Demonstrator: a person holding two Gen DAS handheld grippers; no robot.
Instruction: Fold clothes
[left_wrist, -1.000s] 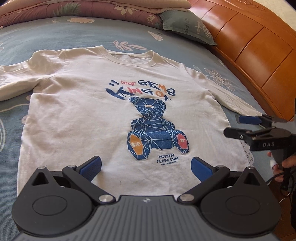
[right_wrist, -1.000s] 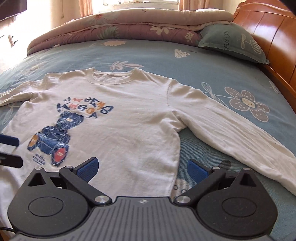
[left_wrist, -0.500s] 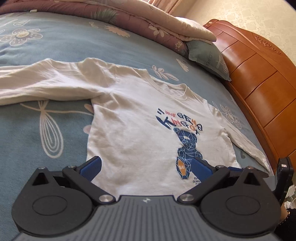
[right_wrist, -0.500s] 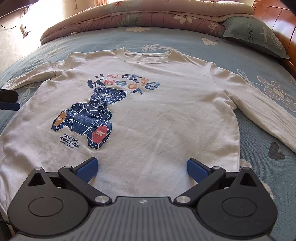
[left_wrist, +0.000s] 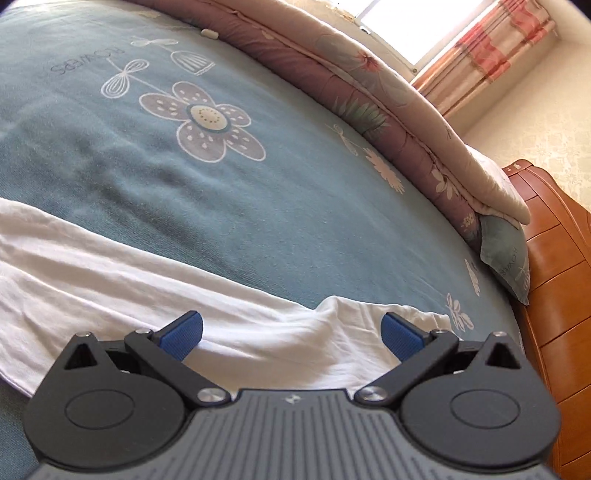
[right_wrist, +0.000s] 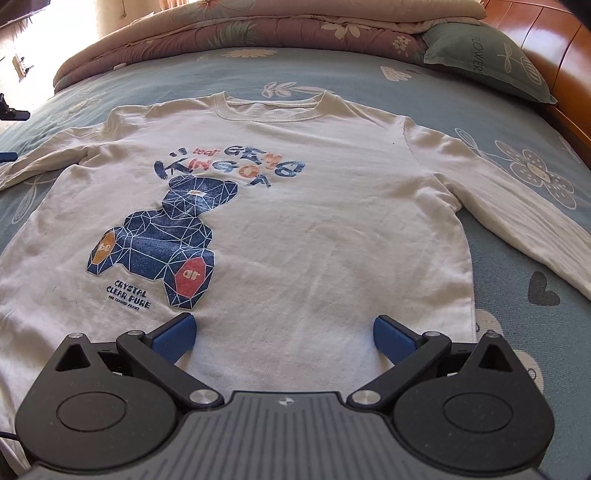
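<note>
White shirt (right_wrist: 295, 221) lies flat, soft, limp; pinch at sleeve (left_wrist: 110, 280) or hem. Left gripper (left_wrist: 291, 332) and right gripper (right_wrist: 282, 334): both wide open, holding nothing.

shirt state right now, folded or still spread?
Spread. The white shirt lies flat, print up, on the bed, both sleeves out to the sides. Both claws open, holding nothing.

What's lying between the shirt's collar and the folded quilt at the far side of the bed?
Only bare blue bedsheet with printed flowers separates the shirt from the quilt; the right wrist view shows it.
</note>
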